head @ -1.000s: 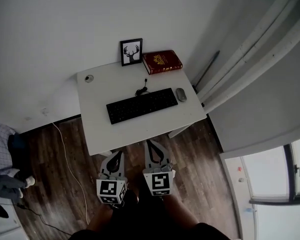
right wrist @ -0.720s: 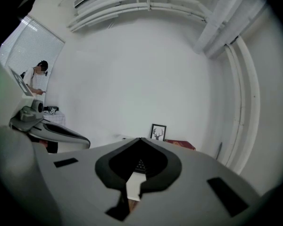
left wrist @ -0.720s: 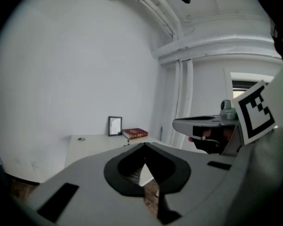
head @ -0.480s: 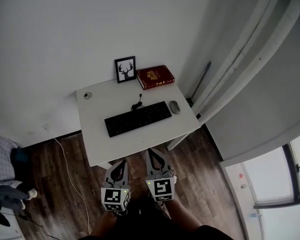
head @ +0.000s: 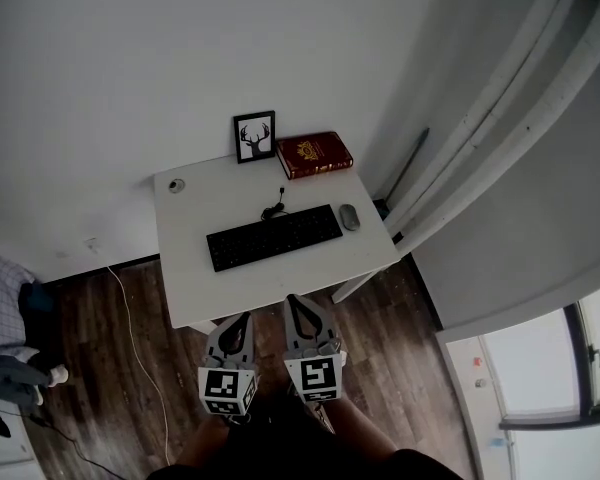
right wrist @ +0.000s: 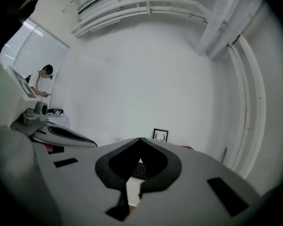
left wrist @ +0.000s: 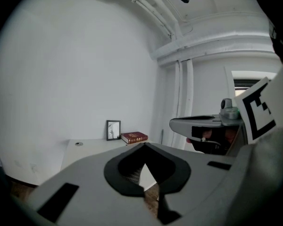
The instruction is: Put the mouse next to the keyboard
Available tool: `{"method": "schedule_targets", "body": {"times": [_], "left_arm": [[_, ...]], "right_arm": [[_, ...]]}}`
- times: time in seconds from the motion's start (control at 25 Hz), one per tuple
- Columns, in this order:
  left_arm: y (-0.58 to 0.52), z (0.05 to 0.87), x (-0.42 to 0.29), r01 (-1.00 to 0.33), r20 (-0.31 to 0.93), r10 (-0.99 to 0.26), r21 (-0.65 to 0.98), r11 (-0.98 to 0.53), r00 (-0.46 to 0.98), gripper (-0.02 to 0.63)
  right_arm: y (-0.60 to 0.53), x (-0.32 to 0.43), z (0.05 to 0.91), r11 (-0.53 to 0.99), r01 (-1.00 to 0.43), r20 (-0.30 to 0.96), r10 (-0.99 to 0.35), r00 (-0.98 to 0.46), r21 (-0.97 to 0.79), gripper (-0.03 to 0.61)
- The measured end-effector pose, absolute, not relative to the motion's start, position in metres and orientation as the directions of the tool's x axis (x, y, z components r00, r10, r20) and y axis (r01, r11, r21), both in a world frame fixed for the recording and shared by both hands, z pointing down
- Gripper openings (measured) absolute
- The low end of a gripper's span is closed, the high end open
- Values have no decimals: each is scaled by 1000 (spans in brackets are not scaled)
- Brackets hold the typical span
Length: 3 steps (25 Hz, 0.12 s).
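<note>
**Mouse already beside the keyboard**

The mouse (head: 349, 217) lies just beside the right end of the keyboard (head: 274, 237) on the white surface (head: 185, 268), mid-frame, so the job looks done. The left gripper (head: 242, 318) and right gripper (head: 294, 300) hang at lower centre, jaws pressed together and empty. Since the earlier frame the surface has drawn slightly farther off, and nothing on it has moved.

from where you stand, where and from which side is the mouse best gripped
Probably across its two long sides, from straight above with the right claw: the mouse lies flat, a low oval, just right of the keyboard on the desk.
</note>
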<state>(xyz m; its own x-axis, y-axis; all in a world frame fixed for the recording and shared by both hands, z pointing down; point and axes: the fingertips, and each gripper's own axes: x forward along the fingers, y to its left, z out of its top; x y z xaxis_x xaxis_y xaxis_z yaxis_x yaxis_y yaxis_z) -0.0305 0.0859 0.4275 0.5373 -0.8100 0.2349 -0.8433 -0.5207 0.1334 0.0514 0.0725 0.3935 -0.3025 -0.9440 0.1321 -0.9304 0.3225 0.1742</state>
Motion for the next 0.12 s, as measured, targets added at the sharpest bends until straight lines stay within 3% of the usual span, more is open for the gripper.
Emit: {"method": "schedule_targets", "body": {"times": [0.12], "left_arm": [[88, 426, -24, -843, 236, -809, 134, -522, 538, 0]], "right_arm": [[74, 55, 392, 323, -932, 127, -944, -305, 165, 20]]}}
